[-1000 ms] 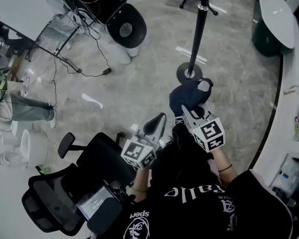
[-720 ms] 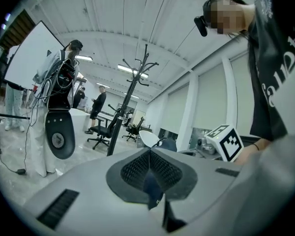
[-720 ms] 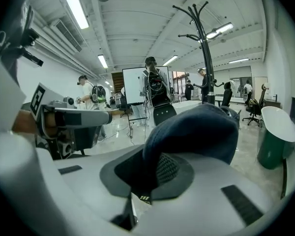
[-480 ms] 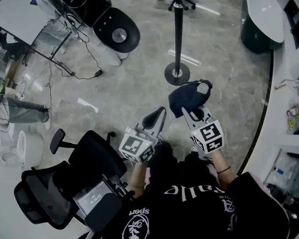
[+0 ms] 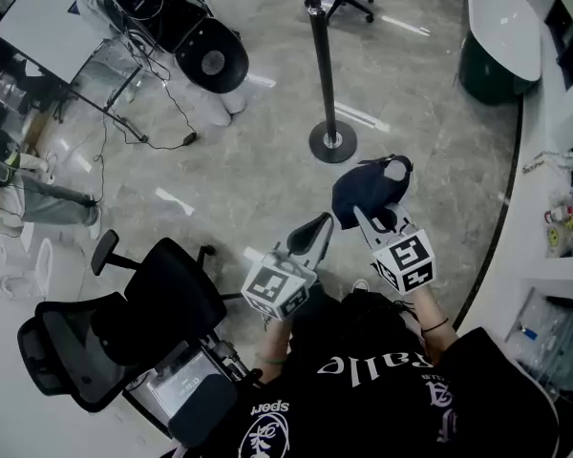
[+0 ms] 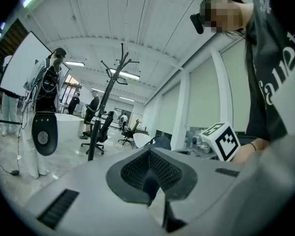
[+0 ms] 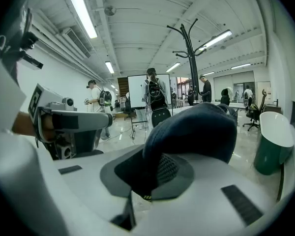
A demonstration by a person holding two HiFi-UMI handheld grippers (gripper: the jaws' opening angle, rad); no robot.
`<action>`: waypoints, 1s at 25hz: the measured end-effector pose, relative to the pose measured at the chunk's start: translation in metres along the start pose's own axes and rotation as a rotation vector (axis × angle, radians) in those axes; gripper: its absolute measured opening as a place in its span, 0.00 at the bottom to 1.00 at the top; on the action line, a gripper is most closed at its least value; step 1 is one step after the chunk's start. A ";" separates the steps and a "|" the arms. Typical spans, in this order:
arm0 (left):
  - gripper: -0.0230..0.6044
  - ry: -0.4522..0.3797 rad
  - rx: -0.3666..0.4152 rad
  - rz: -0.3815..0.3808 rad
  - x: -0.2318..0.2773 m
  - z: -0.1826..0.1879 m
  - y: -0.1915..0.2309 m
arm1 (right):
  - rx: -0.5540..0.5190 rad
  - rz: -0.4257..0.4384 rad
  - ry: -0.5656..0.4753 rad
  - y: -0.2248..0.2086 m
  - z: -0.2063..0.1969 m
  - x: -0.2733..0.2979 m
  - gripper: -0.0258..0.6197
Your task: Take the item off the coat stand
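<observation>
The item is a dark blue cap. It hangs clear of the black coat stand and above the floor, with my right gripper shut on its edge. In the right gripper view the cap bulges over the closed pads, and the coat stand rises behind it with bare hooks. My left gripper is to the left of the cap, its jaws closed together with nothing between them. In the left gripper view the coat stand stands far off to the left.
A black office chair stands at the lower left, close to my left arm. A curved white counter runs along the right. A dark round device on a white stand and floor cables lie at the upper left. People stand farther off.
Both grippers have drawn back from the coat stand, the right one carrying the cap. The gap between the cap and the stand's base has widened. Both grippers' jaws look unchanged.
</observation>
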State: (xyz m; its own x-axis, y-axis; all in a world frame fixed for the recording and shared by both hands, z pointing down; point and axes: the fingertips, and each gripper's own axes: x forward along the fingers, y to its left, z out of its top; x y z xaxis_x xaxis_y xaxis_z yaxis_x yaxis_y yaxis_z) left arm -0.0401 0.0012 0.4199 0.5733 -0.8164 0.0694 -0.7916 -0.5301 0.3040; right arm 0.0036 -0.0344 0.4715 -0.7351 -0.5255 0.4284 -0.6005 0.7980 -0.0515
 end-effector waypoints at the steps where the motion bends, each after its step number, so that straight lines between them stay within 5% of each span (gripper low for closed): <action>1: 0.04 0.000 0.005 0.003 0.000 -0.002 -0.006 | -0.002 0.007 -0.001 0.001 -0.003 -0.005 0.10; 25: 0.04 -0.017 0.006 -0.005 0.000 -0.022 -0.084 | -0.022 0.022 0.005 0.010 -0.037 -0.084 0.10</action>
State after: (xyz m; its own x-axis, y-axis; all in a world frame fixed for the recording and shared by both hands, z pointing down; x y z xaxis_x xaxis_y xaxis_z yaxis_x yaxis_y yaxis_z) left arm 0.0307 0.0504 0.4153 0.5739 -0.8173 0.0514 -0.7899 -0.5359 0.2981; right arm 0.0712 0.0287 0.4678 -0.7460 -0.5066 0.4323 -0.5775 0.8154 -0.0410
